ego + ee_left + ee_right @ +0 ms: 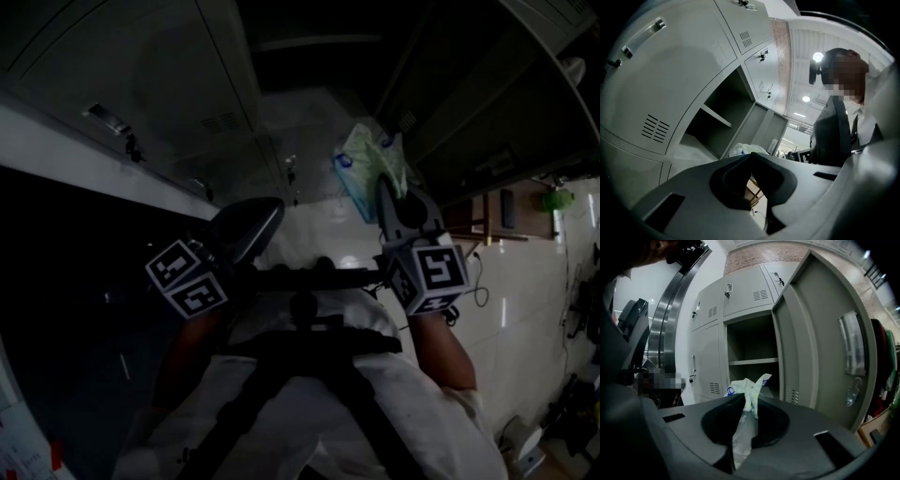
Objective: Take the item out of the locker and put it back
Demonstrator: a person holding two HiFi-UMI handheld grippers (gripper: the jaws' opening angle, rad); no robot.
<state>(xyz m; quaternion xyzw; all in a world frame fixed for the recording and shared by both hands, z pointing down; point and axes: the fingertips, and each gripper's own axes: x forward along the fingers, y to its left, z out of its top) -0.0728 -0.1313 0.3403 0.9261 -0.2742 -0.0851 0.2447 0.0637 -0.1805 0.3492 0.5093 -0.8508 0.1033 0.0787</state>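
A crumpled white plastic bag (749,386) with blue and green print hangs in front of the open locker (752,348), pinched between the jaws of my right gripper (744,398), which is shut on it. In the head view the bag (364,167) sticks up beyond the right gripper (387,190), just outside the locker opening. My left gripper (265,214) hangs lower left of it, shut with nothing in it. In the left gripper view its jaw tips (751,156) meet, and the bag (746,149) peeks over them.
The locker's shelf (752,361) splits the compartment, and both levels look bare. Its grey door (820,348) stands swung out to the right with a padlock (851,394) hanging on it. Shut locker doors (670,70) surround the opening. Cables lie on the light floor (525,309).
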